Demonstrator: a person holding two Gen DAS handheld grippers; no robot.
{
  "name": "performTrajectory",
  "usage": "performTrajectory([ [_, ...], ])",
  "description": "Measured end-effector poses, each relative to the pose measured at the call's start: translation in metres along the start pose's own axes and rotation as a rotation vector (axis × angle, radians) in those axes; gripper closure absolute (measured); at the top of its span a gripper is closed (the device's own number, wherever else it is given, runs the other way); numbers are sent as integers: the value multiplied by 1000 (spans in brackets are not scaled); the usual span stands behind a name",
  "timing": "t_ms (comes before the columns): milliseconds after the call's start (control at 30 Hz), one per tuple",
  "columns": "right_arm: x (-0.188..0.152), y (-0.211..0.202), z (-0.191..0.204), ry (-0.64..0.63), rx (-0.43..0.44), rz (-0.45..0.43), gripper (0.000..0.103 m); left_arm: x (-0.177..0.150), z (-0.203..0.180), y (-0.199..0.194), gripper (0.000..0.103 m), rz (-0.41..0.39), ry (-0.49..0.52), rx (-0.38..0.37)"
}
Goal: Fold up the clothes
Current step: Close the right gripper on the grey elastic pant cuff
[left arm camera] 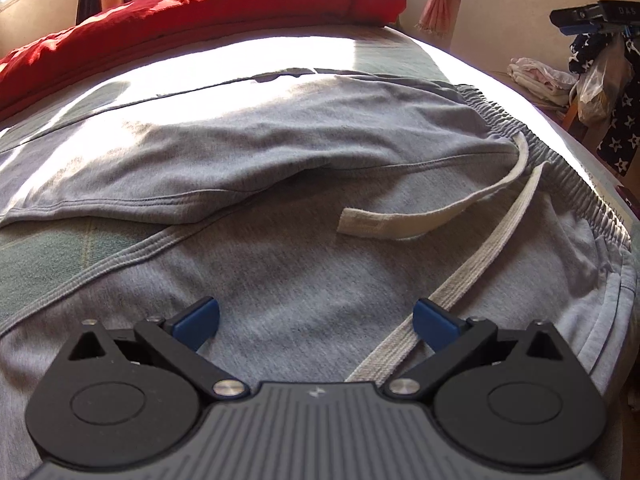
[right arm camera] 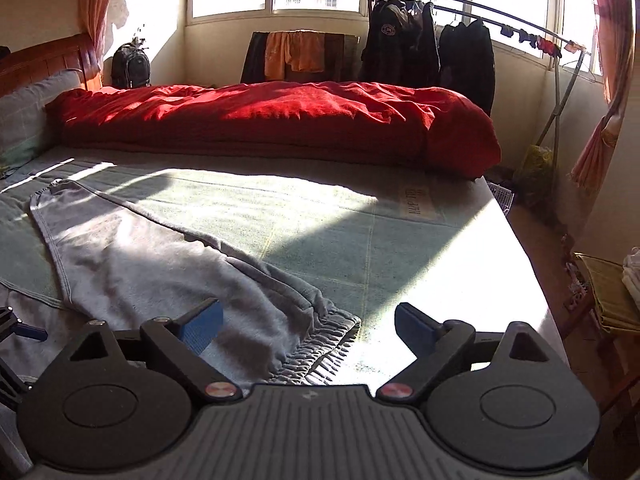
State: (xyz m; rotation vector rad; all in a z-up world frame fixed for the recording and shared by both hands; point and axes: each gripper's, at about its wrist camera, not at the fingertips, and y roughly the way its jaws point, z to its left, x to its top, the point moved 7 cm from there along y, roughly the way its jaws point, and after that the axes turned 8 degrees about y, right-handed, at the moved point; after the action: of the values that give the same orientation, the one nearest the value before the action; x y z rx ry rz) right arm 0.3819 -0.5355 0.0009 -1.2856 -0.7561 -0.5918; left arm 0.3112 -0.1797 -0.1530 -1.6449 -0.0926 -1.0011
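Observation:
Grey sweatpants (left arm camera: 280, 264) lie spread on the bed, one leg folded across the other. Their elastic waistband (left arm camera: 560, 160) runs along the right side, and two white drawstrings (left arm camera: 492, 232) trail over the fabric. My left gripper (left arm camera: 316, 322) hovers open just above the near leg, one drawstring passing under its right finger. In the right wrist view the sweatpants (right arm camera: 132, 264) stretch away to the left, with the waistband (right arm camera: 320, 344) between the fingers. My right gripper (right arm camera: 308, 326) is open over that waistband, holding nothing.
A pale green sheet (right arm camera: 320, 216) covers the bed. A rolled red duvet (right arm camera: 280, 120) lies along the far side. The bed's right edge (right arm camera: 532, 280) drops to the floor beside a wooden stool (right arm camera: 604, 292). Jackets hang on a rack (right arm camera: 432, 48) by the window.

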Motion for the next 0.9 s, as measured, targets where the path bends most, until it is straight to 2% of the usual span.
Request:
performTrajectory([
  [100, 8, 29, -22, 32, 36, 39, 36, -1, 0, 1, 1, -1, 9, -5],
  [167, 1, 59, -34, 79, 58, 80, 41, 0, 0, 2, 1, 2, 13, -8],
  [333, -28, 126, -59, 214, 126, 173, 41, 0, 1, 3, 1, 1, 14, -18],
  [533, -49, 171, -79, 347, 226, 211, 39, -1, 1, 4, 1, -10, 17, -22],
  [633, -48, 182, -78, 392, 308, 190, 38, -1, 1, 4, 1, -18, 19, -23],
  [800, -37, 202, -63, 384, 415, 177, 38, -1, 2, 6, 0, -25, 20, -26],
  [900, -32, 211, -50, 327, 440, 207, 38, 0, 3, 6, 0, -28, 22, -31],
])
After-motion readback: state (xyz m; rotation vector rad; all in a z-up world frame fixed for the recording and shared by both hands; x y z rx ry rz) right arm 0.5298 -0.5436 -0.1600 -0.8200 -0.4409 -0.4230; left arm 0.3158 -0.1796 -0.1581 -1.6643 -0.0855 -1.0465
